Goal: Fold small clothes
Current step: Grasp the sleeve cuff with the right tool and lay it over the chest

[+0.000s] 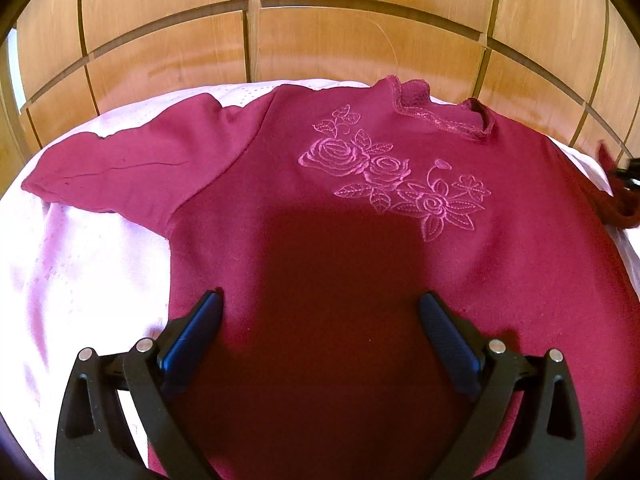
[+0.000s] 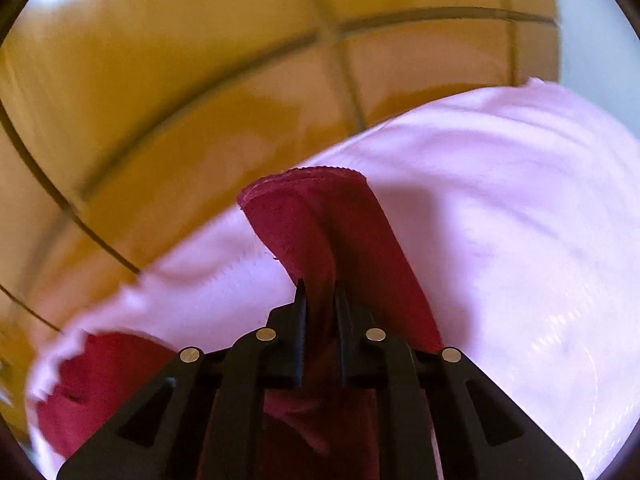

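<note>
Tongs first: the right tongs are clamped on a bunched fold of the maroon sweater's right sleeve, the cuff end standing up past the fingertips and the cloth running back between the black fingers, while the left tongs hang spread wide over the lower front of the sweater, pinching nothing. The sweater lies face up and mostly flat on a pale pink sheet that covers what looks like a bed, neckline toward the wooden cabinet doors, the embroidered roses showing across the chest. Its left sleeve is spread out flat to the side, not yet folded in. Holding the right sleeve by a pinch near its end makes sense as the start of a first fold, since lifted that way it can be carried across the chest. The left tongs seem parked just above the hem region, their shadow falling dark on the cloth below, perhaps ready to pin the body down or take the other sleeve. In the left wrist view the right tongs appear only as a dark sliver at the far right edge beside a raised wad of maroon cloth. The right wrist view is tilted and smeared, so that hand is probably in motion.
</note>
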Demonstrator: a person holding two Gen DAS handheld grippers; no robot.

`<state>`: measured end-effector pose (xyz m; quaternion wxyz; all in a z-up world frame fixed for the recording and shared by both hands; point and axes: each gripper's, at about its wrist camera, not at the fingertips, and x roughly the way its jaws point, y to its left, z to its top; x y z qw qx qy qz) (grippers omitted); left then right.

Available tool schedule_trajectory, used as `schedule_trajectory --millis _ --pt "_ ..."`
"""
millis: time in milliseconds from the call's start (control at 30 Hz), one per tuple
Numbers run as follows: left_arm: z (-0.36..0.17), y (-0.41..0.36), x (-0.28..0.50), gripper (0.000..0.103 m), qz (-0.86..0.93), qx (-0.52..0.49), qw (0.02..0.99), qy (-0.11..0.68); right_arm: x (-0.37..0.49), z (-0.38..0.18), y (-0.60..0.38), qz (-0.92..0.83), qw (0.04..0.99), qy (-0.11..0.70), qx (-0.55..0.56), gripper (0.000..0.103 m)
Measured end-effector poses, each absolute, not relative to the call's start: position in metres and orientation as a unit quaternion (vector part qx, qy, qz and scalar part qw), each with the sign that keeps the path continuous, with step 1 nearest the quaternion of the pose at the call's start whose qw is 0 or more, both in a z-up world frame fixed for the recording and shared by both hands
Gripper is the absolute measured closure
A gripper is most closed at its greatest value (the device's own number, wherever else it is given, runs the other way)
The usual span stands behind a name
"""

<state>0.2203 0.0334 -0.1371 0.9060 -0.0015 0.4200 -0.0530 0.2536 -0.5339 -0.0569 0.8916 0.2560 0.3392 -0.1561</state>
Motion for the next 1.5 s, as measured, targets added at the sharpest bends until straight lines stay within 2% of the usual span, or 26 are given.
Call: schedule_trajectory --millis 100,233,433,500,600,667,733,800,867,900,1100,1267,1367,1500 --pt "-0.136 0.033 0.221 0.005 -0.053 -0.002 0.905 0.422 0.197 -0.047 -0.555 -0.141 0.898 0.285 0.303 0.092" --pt "-0.135 0.033 0.221 0.004 -0.052 0.000 0.904 0.425 0.130 -0.052 -0.567 -0.152 0.891 0.260 0.340 0.092" --pt "-0.132 0.030 0.221 0.004 -0.045 0.011 0.902 0.430 0.057 -0.103 -0.597 -0.190 0.834 0.265 0.444 0.092" --pt "-0.131 0.029 0.220 0.003 -0.041 0.017 0.900 0.435 0.044 -0.119 -0.599 -0.194 0.814 0.266 0.479 0.080" --pt "-0.126 0.028 0.219 0.003 -0.041 0.019 0.894 0.447 0.037 -0.119 -0.589 -0.168 0.818 0.241 0.494 0.033" --pt "-0.120 0.029 0.214 0.003 -0.057 0.013 0.890 0.451 0.041 -0.111 -0.584 -0.160 0.828 0.236 0.482 0.026" --pt "-0.115 0.031 0.209 0.003 -0.064 0.014 0.892 0.447 0.052 -0.111 -0.584 -0.183 0.821 0.256 0.476 0.033" --pt "-0.111 0.036 0.205 0.003 -0.054 0.014 0.896 0.441 0.055 -0.120 -0.594 -0.213 0.799 0.266 0.495 0.074" --pt "-0.108 0.045 0.202 0.003 -0.039 0.005 0.900 0.435 0.056 -0.126 -0.599 -0.240 0.775 0.277 0.514 0.089" --pt "-0.107 0.050 0.200 0.003 -0.032 -0.001 0.902 0.431 0.057 -0.123 -0.598 -0.243 0.773 0.277 0.516 0.093" --pt "-0.128 0.075 0.198 0.003 0.004 -0.060 0.893 0.446 0.097 -0.041 -0.534 -0.194 0.866 0.243 0.393 0.093" --pt "-0.129 0.076 0.196 0.002 -0.002 -0.065 0.897 0.437 0.142 0.016 -0.453 -0.109 0.914 0.226 0.318 0.093" --pt "-0.129 0.083 0.193 0.002 -0.013 -0.087 0.899 0.428 0.164 0.033 -0.401 -0.060 0.932 0.230 0.274 0.093" --pt "-0.130 0.090 0.190 0.002 -0.024 -0.107 0.900 0.421 0.197 0.028 -0.323 0.008 0.935 0.260 0.242 0.093"
